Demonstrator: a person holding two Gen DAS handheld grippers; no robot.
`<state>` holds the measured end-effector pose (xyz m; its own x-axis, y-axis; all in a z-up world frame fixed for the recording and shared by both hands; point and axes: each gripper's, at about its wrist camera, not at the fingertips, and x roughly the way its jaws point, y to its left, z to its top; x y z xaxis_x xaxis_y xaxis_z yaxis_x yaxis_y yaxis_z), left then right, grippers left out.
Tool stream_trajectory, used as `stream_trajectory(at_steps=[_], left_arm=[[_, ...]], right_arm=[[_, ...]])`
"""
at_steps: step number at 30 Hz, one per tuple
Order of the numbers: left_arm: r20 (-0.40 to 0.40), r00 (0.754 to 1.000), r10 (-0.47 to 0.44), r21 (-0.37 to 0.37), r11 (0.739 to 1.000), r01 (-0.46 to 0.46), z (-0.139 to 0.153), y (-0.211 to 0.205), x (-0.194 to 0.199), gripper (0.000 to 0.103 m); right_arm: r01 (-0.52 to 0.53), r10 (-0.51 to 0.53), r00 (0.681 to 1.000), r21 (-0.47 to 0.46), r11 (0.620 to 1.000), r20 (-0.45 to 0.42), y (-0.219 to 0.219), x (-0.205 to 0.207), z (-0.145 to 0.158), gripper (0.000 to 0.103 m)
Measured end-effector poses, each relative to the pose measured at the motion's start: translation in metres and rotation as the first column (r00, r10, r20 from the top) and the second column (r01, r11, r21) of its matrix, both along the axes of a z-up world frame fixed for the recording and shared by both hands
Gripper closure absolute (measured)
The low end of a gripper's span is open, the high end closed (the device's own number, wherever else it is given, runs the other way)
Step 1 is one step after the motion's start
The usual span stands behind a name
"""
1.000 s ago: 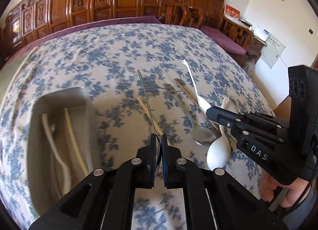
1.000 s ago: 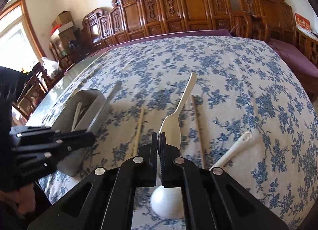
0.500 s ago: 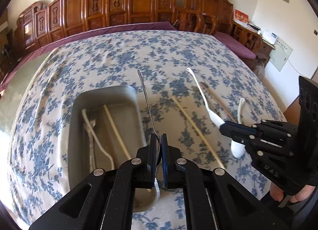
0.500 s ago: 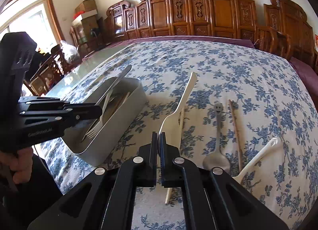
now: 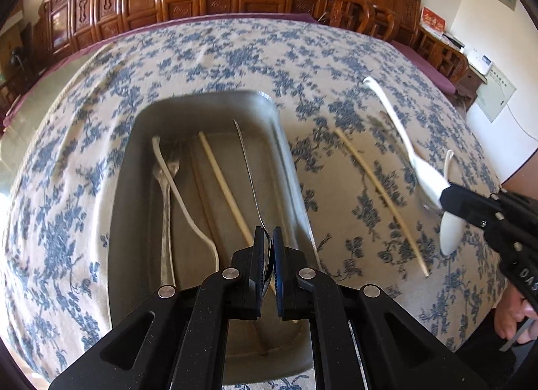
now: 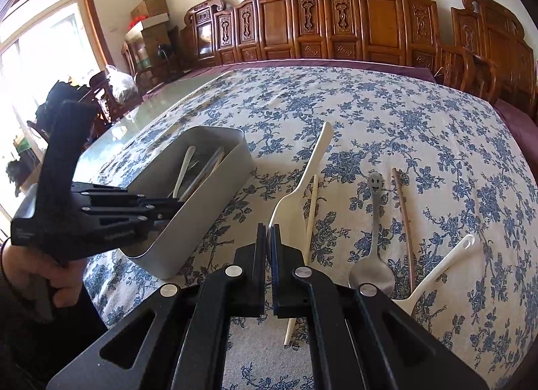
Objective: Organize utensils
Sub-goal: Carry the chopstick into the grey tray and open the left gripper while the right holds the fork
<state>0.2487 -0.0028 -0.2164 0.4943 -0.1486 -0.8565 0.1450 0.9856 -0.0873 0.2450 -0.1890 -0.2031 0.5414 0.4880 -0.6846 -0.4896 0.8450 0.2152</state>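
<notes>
Left tool point(image 5: 268, 238) hides the metal utensil's point(image 5: 250, 174) gripped end.

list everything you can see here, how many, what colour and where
grey bin: 1, grey, left part of the table
utensils in the bin: metal fork, white utensil, pale chopstick, lying inside
thin metal utensil: 1, silver, held over the bin
white spoon: 1, white, held above the cloth
metal spoon: 1, silver, smiley handle end, on the cloth
chopsticks on the cloth: pale chopstick on the cloth, brown chopstick
white ladle spoon: 1, white, far right
tablecloth: 1, blue floral
carved wooden chairs: several, brown, behind the table
left gripper: black, shut on the thin metal utensil
right gripper: black, shut on the white spoon
</notes>
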Motion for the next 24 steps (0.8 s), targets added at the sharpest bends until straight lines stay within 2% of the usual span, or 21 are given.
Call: stream_trajectory(at_steps=[11,24], left_arm=[[-0.018,1.000,0.023,0.006,1.000,-0.023,-0.010,0.010,0.004,0.098],[0.050,0.998,0.036,-0.011,0.999,-0.036,0.015,0.026,-0.011,0.098]], right_arm=[[-0.008,0.008,1.000,-0.018,1.000,-0.006,0.005,-0.001,-0.003,0.100],[-0.025,0.025,1.000,-0.007,1.000,-0.016,0.011,-0.007,-0.003,0.100]])
